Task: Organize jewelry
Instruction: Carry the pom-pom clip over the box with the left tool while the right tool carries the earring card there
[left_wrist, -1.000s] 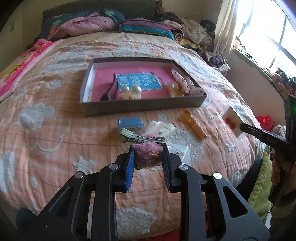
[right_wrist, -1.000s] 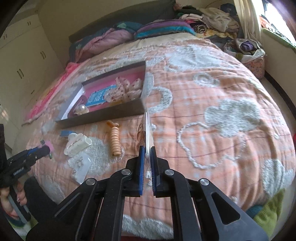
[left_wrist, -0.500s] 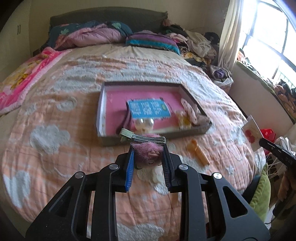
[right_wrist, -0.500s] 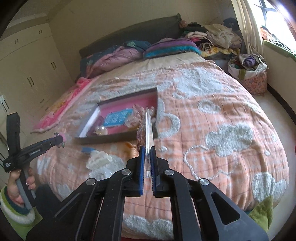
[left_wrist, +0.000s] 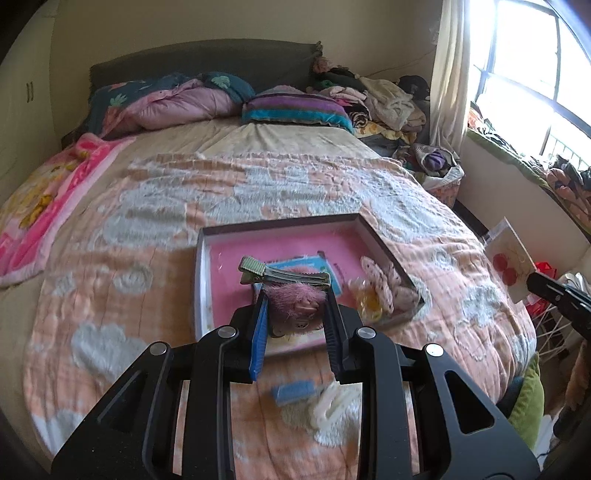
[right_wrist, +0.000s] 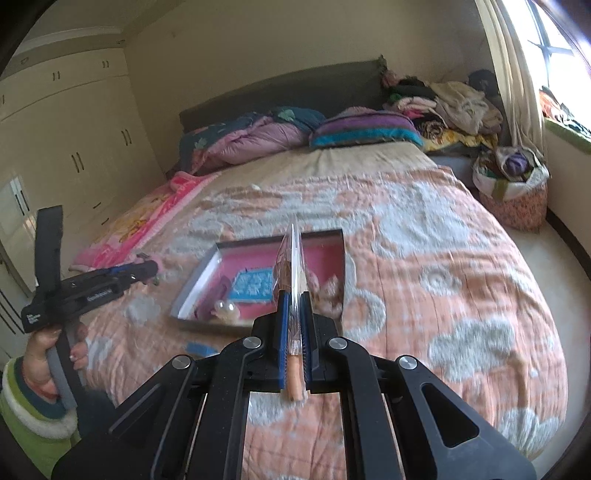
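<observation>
Bedroom quilt (left_wrist: 110, 258) is carrying the tray (left_wrist: 201, 280) near its front edge. Left gripper (left_wrist: 295, 310) is pinching a clip (left_wrist: 284, 275) over it, probably to drop; right gripper (right_wrist: 294, 317) is clamping a card (right_wrist: 293, 266) edgewise.

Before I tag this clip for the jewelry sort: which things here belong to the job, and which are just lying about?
Job:
- pink fuzzy hair clip in the left gripper
- earring card in the right gripper
- pink-lined tray
- blue clip and white claw clip on the blanket

Lying about:
- striped pillow
- clothes pile
- basket
</observation>
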